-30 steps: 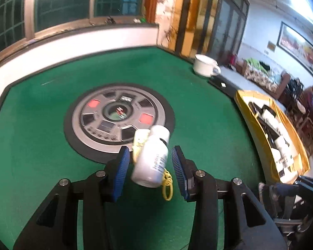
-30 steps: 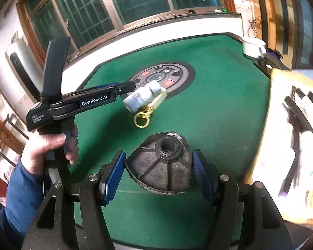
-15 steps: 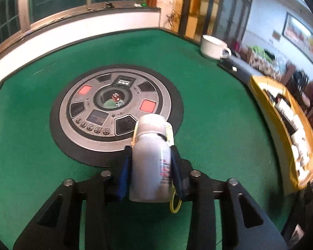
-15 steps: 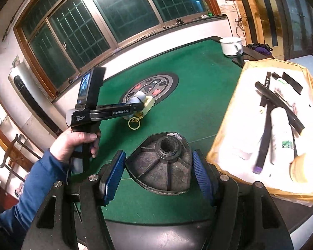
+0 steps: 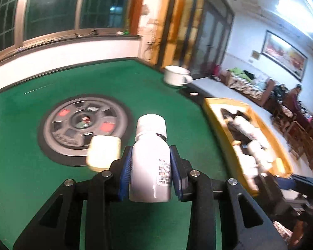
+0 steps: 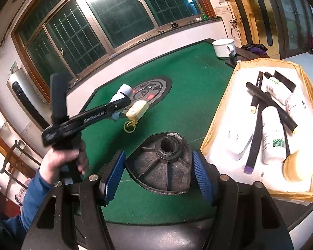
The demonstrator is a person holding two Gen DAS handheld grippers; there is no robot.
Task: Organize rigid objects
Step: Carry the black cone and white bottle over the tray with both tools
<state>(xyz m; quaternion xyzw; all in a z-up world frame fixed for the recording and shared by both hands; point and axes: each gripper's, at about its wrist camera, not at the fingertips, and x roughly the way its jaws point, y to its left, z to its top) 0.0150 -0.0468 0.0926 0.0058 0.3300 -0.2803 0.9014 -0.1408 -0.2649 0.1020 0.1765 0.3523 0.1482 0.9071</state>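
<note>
Green felt covers the tabletop [image 5: 135,83] by the windows. Left tongs [image 5: 150,173] pinch a white pill bottle [image 5: 150,162], lifted above a cream keychain case [image 6: 136,109]. Right tongs [image 6: 158,174] clamp a black ribbed plastic base [image 6: 160,166] beside the yellow tray [image 6: 217,125].

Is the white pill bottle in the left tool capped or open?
Capped. The white pill bottle, gripped by the left tool, has its white screw cap seated on the neck.
</note>
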